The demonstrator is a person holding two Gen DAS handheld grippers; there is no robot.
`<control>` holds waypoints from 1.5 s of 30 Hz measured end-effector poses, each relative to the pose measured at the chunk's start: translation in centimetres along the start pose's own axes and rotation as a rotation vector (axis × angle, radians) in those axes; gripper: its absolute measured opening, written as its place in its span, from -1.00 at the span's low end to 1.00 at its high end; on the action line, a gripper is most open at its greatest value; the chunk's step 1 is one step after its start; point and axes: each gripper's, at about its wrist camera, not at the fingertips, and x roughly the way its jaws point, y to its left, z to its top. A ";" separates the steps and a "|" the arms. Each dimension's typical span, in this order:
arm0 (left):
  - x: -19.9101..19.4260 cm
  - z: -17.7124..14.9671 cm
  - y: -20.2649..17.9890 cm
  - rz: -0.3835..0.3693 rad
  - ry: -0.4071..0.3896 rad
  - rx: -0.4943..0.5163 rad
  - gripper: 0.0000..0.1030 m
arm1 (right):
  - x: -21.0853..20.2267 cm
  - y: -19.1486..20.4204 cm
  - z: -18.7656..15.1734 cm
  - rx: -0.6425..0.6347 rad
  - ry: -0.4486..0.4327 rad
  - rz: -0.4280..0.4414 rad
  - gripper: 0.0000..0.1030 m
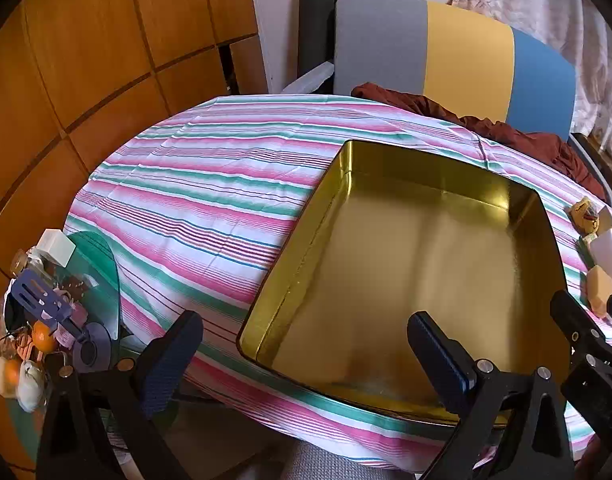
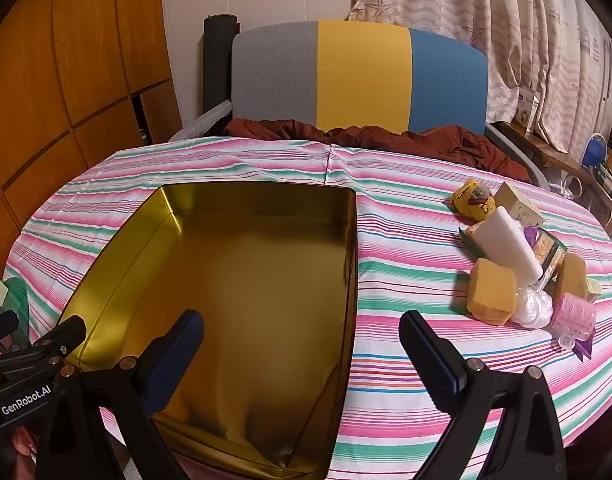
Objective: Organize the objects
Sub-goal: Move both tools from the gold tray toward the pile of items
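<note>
An empty gold tin box (image 1: 426, 280) sits on the striped tablecloth; it also shows in the right wrist view (image 2: 246, 280). My left gripper (image 1: 306, 348) is open and empty at the box's near left corner. My right gripper (image 2: 302, 340) is open and empty over the box's near right edge. A pile of small objects lies to the right of the box: a yellow sponge (image 2: 491, 291), a white block (image 2: 508, 246), a pink roller (image 2: 576, 318), a yellow pouch (image 2: 474, 198) and a cream carton (image 2: 520, 202).
A round table with a striped cloth (image 2: 406, 248) carries everything. A grey, yellow and blue chair (image 2: 358, 76) with a dark red cloth (image 2: 366, 134) stands behind it. A cluttered glass side table (image 1: 46, 312) sits at the left. A wooden wall is on the left.
</note>
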 end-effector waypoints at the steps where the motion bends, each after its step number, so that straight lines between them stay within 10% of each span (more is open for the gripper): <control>1: 0.0 0.0 0.0 0.001 0.000 0.001 1.00 | 0.0 -0.1 0.0 0.001 0.000 -0.001 0.94; 13: -0.3 -0.1 -0.4 -0.008 0.004 -0.005 1.00 | -0.5 -0.8 0.0 0.013 -0.016 0.006 0.94; 26: 0.3 -1.6 -3.1 -0.375 0.106 -0.059 1.00 | -1.8 -5.8 -0.7 0.069 -0.071 -0.040 0.92; 41: -4.1 -3.6 -14.7 -0.584 0.046 0.278 1.00 | -3.4 -27.8 -7.9 0.460 -0.073 -0.411 0.60; 45: -4.3 -3.6 -17.0 -0.648 0.072 0.299 1.00 | -4.5 -30.8 -8.2 0.556 -0.124 -0.354 0.60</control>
